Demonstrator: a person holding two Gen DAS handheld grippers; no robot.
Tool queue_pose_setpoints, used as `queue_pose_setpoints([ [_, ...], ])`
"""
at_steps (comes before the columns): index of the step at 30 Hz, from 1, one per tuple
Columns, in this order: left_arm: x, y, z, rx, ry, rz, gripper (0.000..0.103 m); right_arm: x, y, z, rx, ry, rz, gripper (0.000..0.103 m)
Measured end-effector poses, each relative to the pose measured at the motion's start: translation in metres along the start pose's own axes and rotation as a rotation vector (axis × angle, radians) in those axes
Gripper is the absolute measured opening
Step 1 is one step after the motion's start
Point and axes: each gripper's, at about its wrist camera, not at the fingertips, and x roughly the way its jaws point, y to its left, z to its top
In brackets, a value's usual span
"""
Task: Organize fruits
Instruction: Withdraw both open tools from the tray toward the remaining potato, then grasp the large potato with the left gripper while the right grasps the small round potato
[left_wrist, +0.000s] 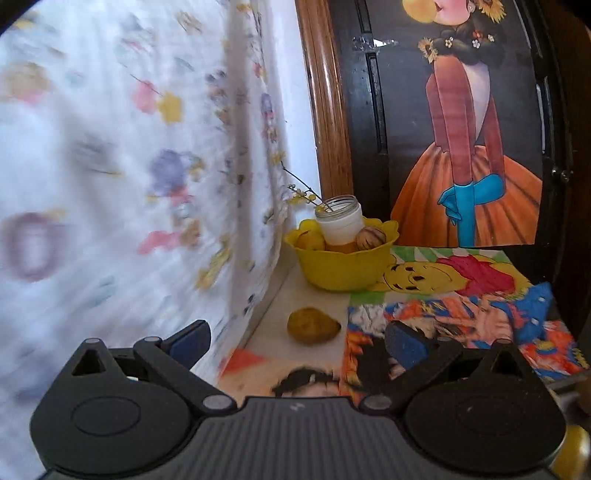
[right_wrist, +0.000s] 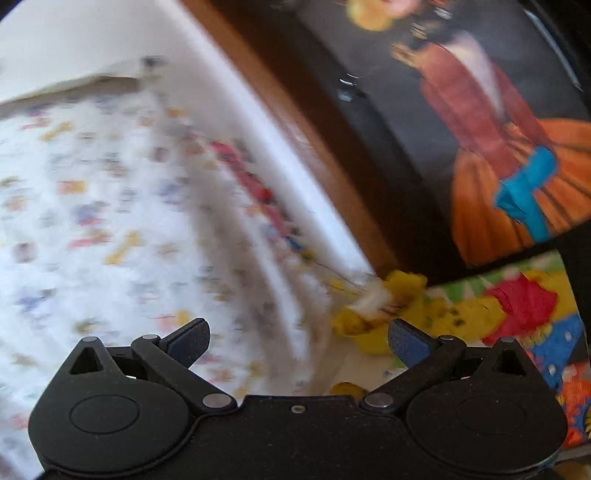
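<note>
Left gripper (left_wrist: 297, 341): your jaws stand wide apart, empty.
Right gripper (right_wrist: 298, 341): yours gapes wide too, holding nothing.
Loose fruit (left_wrist: 313, 326): lower centre of the left view, on the desk (left_wrist: 271, 314), near the yellow bowl (left_wrist: 341, 267).
Bowl: holds fruit and a jar (left_wrist: 340, 219); sharp only in the left view, smeared in the right.

No words, brand names or labels can be read anywhere. The one mark that resembles a character is a blurred purple ring — like a "0" or "O" — on the flower-patterned cloth (left_wrist: 122, 155); the right wrist view is smeared throughout.
</note>
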Motion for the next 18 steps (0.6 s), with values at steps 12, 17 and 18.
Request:
queue_pose_setpoints([
  [12,0.145,-0.001,-0.030,0.070,0.086,-0.071,0.103,0.135,-0.059,-0.096,-0.271,0.480,-0.194,0.093],
  [17,0.174,-0.001,-0.032,0.110,0.102,-0.103,0.103,0.161,-0.065,-0.117,-0.277,0.581,-0.175,0.083],
  [18,0.179,-0.001,-0.032,0.117,0.104,-0.106,0.103,0.166,-0.066,-0.119,-0.282,0.590,-0.179,0.080],
])
